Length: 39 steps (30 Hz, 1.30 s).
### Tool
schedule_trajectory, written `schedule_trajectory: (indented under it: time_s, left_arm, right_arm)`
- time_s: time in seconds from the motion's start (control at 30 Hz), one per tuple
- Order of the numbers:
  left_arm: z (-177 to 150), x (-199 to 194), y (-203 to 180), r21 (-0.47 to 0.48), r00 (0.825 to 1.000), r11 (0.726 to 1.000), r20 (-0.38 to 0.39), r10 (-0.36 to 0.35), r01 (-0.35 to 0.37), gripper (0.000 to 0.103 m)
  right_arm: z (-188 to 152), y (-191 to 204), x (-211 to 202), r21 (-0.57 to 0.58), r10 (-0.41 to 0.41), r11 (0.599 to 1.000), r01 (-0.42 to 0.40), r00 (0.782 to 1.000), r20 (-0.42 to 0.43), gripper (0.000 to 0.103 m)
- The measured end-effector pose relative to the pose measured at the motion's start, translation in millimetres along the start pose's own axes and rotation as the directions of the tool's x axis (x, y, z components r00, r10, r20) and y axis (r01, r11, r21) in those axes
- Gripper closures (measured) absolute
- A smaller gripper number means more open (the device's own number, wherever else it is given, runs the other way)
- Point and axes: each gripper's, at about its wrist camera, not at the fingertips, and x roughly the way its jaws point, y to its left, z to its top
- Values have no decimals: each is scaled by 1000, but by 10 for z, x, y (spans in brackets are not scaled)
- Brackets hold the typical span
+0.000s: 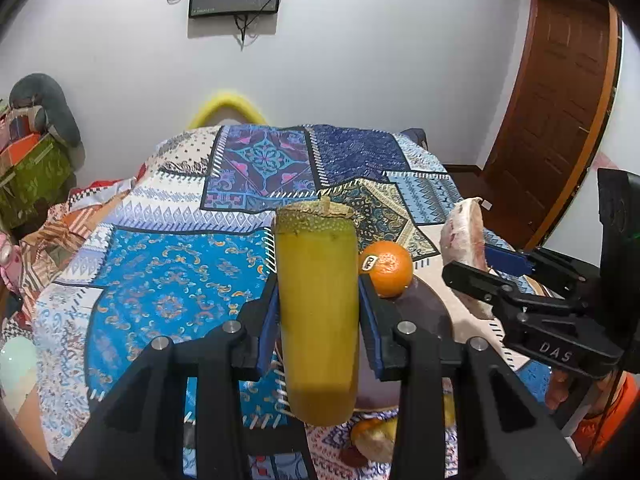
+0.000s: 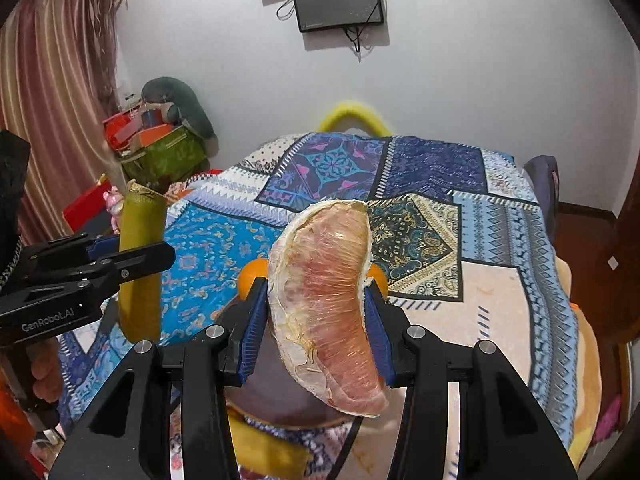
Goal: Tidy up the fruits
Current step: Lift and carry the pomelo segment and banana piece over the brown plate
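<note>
My left gripper (image 1: pixel 318 312) is shut on a yellow-green sugarcane-like stalk piece (image 1: pixel 318 308) and holds it upright above the patterned cloth; it also shows in the right wrist view (image 2: pixel 142 264). My right gripper (image 2: pixel 316 316) is shut on a plastic-wrapped pink pomelo wedge (image 2: pixel 328 304), seen in the left wrist view (image 1: pixel 464 244) at the right. An orange (image 1: pixel 387 268) with a sticker sits on a dark round plate (image 1: pixel 424 312) below both grippers; its edges peek out behind the wedge (image 2: pixel 250 276).
A patchwork cloth (image 1: pixel 180 272) covers the table. More fruit pieces (image 1: pixel 372 440) lie near the front edge. Boxes and a green bag (image 2: pixel 164 156) stand at the far left, a wooden door (image 1: pixel 560 120) at the right.
</note>
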Motion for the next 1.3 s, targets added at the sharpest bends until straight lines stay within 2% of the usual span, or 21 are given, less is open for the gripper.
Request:
schedule_trajectory:
  time_s: [0.17, 0.57, 0.87, 1.0, 1.1, 1.3]
  left_arm:
    - [-22, 319, -12, -7, 997, 1000, -67, -31, 31, 66]
    - [-68, 842, -300, 27, 985, 997, -155, -74, 79, 66]
    - [-31, 1110, -360, 22, 977, 998, -206, -55, 61, 66]
    - [-29, 1128, -370, 35, 978, 997, -204, -54, 62, 66]
    - [-9, 1070, -388, 50, 985, 998, -172, -32, 42, 66]
    - [-13, 915, -371, 70, 988, 996, -149, -36, 47, 66]
  right_arm:
    - [1, -25, 197, -4, 7, 1000, -7, 1000, -21, 60]
    - [-106, -269, 386, 5, -3, 1000, 4, 997, -80, 60]
    - [-142, -418, 433, 4, -9, 1000, 10, 995, -104, 60]
    - [-160, -431, 470, 2, -6, 1000, 7, 994, -112, 60]
    - [-175, -441, 483, 6, -5, 1000, 6, 993, -117, 60]
    - [-188, -413, 516, 4, 4, 1000, -3, 991, -135, 60]
